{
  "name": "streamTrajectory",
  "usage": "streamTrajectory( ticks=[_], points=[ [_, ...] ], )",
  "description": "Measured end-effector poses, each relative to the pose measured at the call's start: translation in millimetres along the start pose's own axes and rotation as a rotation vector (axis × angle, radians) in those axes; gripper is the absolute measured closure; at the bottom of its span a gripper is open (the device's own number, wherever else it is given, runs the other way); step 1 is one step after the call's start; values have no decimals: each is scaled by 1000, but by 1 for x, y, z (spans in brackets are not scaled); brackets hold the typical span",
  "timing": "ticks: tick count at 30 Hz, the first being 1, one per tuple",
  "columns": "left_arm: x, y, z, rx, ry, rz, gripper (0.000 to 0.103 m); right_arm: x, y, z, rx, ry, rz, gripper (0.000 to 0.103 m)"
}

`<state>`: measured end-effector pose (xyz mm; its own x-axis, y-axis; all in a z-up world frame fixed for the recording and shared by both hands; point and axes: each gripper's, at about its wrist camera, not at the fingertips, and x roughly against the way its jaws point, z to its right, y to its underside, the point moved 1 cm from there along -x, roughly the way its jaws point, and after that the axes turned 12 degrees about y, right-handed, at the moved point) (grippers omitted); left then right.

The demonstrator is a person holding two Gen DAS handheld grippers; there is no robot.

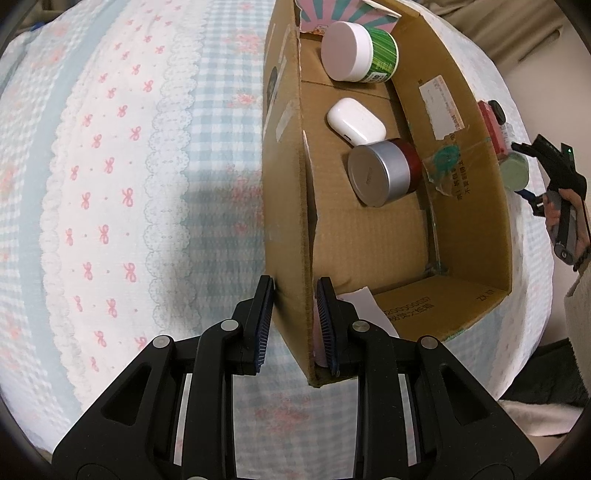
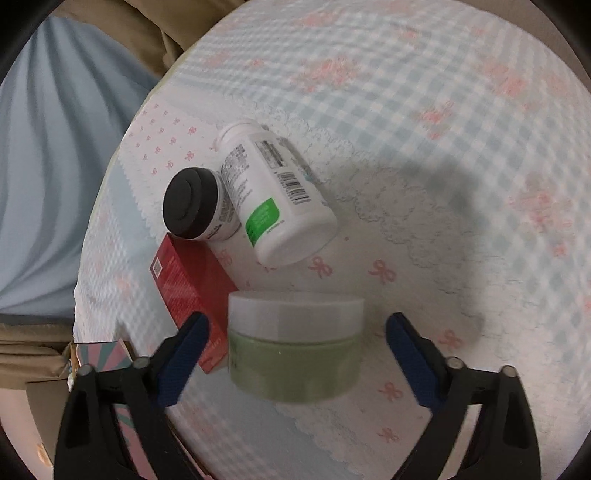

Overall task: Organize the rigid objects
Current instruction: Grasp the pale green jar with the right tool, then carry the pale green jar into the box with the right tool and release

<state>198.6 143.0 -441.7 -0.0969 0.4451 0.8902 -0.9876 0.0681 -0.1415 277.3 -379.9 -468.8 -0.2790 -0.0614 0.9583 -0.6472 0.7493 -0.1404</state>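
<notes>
My left gripper (image 1: 295, 325) is shut on the near left wall of an open cardboard box (image 1: 288, 221). Inside the box lie a white-lidded green jar (image 1: 360, 51), a white earbud case (image 1: 356, 121) and a silver-lidded red jar (image 1: 382, 173). My right gripper (image 2: 297, 354) is open, its fingers on either side of a pale green jar (image 2: 295, 350) with a frosted lid; neither finger touches it. Behind that jar lie a red carton (image 2: 192, 288), a black-lidded jar (image 2: 195, 208) and a white pill bottle (image 2: 273, 199) on its side.
Everything rests on a bed with a blue-check and pink-bow cover (image 1: 110, 184). The right gripper and hand (image 1: 561, 199) show beyond the box's right wall. A striped pink-teal box (image 1: 343, 14) stands at the box's far end. The bed edge (image 2: 96, 258) is left of the jars.
</notes>
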Motion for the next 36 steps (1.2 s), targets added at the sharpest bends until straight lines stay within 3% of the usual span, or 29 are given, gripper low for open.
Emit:
streamTrajectory(
  ticks=[2,4,17,28,36],
  points=[
    [-1,0,1,1,-2,0,81,-8,-1,-2,-13,-7,-20,32],
    [-1,0,2,2,-4,1,81,-12,-2,0,-42,-10,-29,37],
    [0,1,1,6,-3,7,81,1,-1,9,-60,-62,-4,37],
    [0,0,0,-6,-2,1,81,99,11,-9,52,-119,86,37],
    [0,-1,2,0,-9,2,81,165,44,-81,253,-134,152,37]
  ],
)
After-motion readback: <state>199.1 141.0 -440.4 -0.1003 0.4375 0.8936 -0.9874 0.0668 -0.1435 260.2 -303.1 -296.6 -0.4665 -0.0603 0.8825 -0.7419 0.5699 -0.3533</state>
